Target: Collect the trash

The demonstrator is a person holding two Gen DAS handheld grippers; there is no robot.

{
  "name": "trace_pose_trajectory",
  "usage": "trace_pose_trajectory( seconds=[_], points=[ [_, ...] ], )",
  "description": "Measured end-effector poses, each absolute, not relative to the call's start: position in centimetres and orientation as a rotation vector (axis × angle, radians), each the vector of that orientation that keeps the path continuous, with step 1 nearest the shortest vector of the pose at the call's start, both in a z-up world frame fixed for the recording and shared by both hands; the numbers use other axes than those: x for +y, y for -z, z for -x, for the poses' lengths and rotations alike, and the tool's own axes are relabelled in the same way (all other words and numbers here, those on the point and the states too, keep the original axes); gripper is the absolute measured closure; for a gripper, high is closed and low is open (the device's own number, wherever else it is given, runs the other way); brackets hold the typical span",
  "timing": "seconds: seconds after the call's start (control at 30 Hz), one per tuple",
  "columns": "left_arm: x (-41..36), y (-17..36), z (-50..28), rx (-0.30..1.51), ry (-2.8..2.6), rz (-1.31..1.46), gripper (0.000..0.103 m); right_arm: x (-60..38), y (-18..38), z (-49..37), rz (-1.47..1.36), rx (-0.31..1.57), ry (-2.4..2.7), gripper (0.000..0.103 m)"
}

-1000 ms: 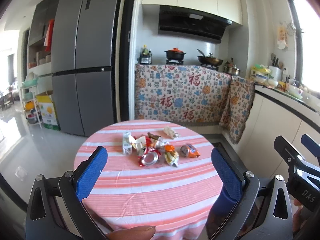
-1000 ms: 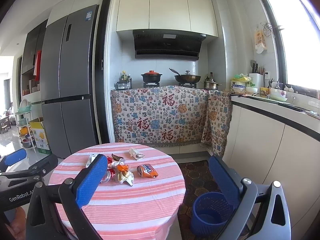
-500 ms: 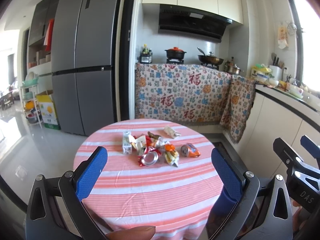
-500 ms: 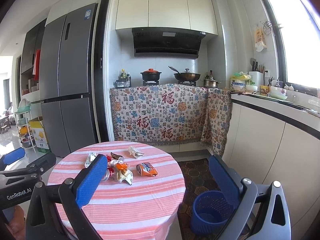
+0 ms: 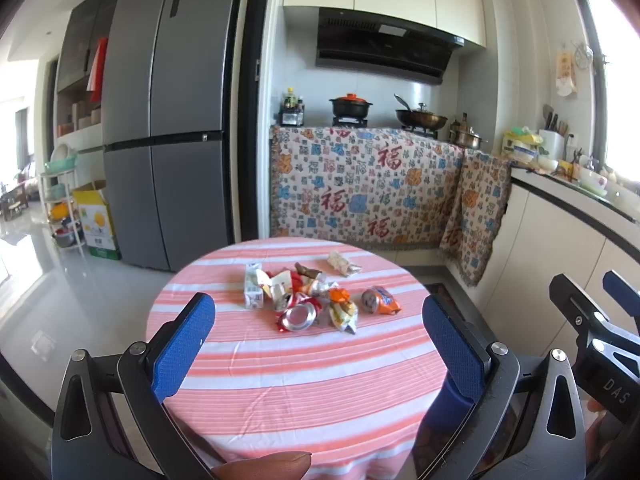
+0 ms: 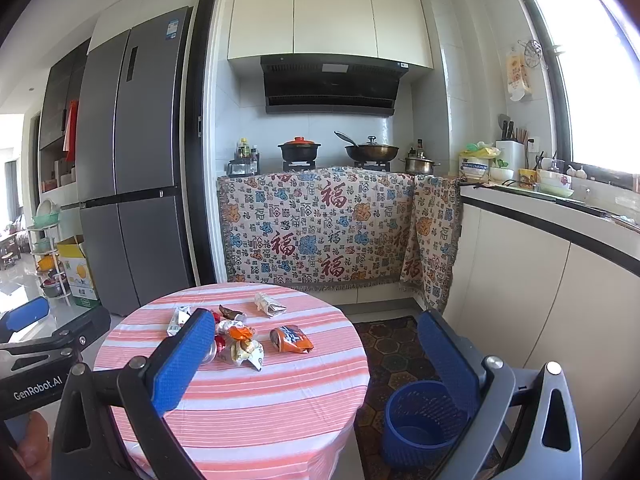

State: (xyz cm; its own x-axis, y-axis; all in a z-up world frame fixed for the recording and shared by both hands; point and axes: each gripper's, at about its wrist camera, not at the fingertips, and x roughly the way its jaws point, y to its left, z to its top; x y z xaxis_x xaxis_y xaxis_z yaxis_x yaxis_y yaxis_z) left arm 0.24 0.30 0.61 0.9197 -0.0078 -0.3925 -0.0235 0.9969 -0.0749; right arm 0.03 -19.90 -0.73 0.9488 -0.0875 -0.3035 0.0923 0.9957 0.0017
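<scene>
Since the earlier frames the right-wrist view has shifted slightly, so the table (image 6: 256, 408) sits a little lower and further left; the left-wrist view is practically unchanged. Left gripper (image 5: 320, 340): jaws wide apart, nothing between them, held above the near side of the table, short of the trash. Right gripper (image 6: 316, 354): jaws wide apart, empty, positioned at the table's right edge, over the floor.

Trash lies in a loose heap (image 5: 304, 296) near the table's centre, on the pink-striped cloth. Items noted: a small carton (image 5: 253, 290) upright at the left end; a crushed can (image 5: 298, 315) at the front; a yellow wrapper (image 5: 343, 312) just beside it; an orange can (image 5: 380, 301) on its side at the right, slightly apart; a crumpled paper (image 5: 343, 264) behind, also apart.

A blue bin (image 6: 420, 424) stands on the patterned mat, right of the table, partly behind the right gripper's finger.
</scene>
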Motion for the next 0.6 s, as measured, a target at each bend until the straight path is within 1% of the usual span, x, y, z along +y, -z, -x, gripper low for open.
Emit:
trace_pose_trajectory(
  seconds=[0.6],
  points=[
    [0.57, 0.13, -0.82, 0.416, -0.015, 0.084, 0.0, -19.99, 1.06, -0.46, -0.018, 0.311, 0.104, 0.0]
  ],
)
